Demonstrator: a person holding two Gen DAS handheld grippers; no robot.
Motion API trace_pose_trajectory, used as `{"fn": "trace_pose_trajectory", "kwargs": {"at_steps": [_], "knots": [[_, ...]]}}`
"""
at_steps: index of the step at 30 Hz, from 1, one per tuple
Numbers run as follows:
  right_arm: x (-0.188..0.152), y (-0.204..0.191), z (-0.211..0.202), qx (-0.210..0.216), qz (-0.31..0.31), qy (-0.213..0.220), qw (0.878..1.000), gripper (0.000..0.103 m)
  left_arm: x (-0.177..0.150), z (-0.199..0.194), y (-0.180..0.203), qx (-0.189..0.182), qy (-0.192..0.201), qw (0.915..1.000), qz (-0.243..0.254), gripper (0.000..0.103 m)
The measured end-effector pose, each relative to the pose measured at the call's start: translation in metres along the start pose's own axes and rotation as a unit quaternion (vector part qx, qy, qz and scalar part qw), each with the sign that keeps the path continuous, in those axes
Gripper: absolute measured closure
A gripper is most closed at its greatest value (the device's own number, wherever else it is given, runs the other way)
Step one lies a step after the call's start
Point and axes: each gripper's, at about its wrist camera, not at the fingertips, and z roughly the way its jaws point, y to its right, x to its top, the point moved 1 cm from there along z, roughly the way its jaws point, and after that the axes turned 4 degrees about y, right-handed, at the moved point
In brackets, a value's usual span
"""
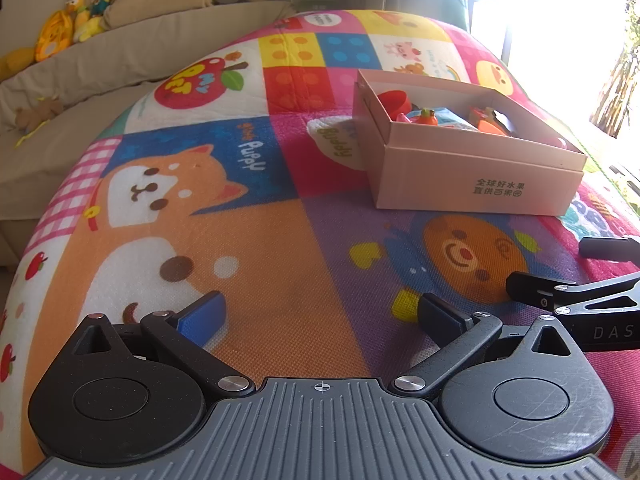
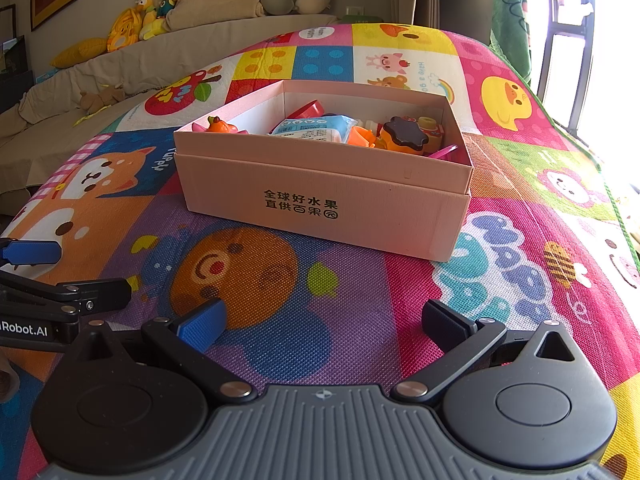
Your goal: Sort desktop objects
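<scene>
Landmark: pink box (image 2: 324,196) on the play mat (image 2: 360,320).
Sofa: we see plush toys (image 2: 136,20) on its back, far left behind the box.
Left gripper (image 1: 320,316): near side of the box, left of it; fingers spread wide, nothing between them.
Box contents: orange toy (image 2: 218,125) at left wall, blue packet (image 2: 316,128) mid, dark-topped toy (image 2: 404,136) right. All inside.
Right gripper (image 2: 324,320): directly in front of the box; we read it released, empty.
</scene>
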Motion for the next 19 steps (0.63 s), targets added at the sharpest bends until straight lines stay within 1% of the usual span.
{"fn": "trace_pose_trajectory", "kwargs": {"at_steps": [14, 19], "knots": [[0.0001, 0.0000, 0.0000, 0.000, 0.000, 0.000, 1.000, 0.000, 0.0003, 0.0000, 0.0006, 0.004, -0.002, 1.0000, 0.006, 0.000], [0.0001, 0.0000, 0.0000, 0.000, 0.000, 0.000, 1.000, 0.000, 0.0003, -0.0007, 0.0008, -0.001, -0.001, 1.0000, 0.009, 0.000]]}}
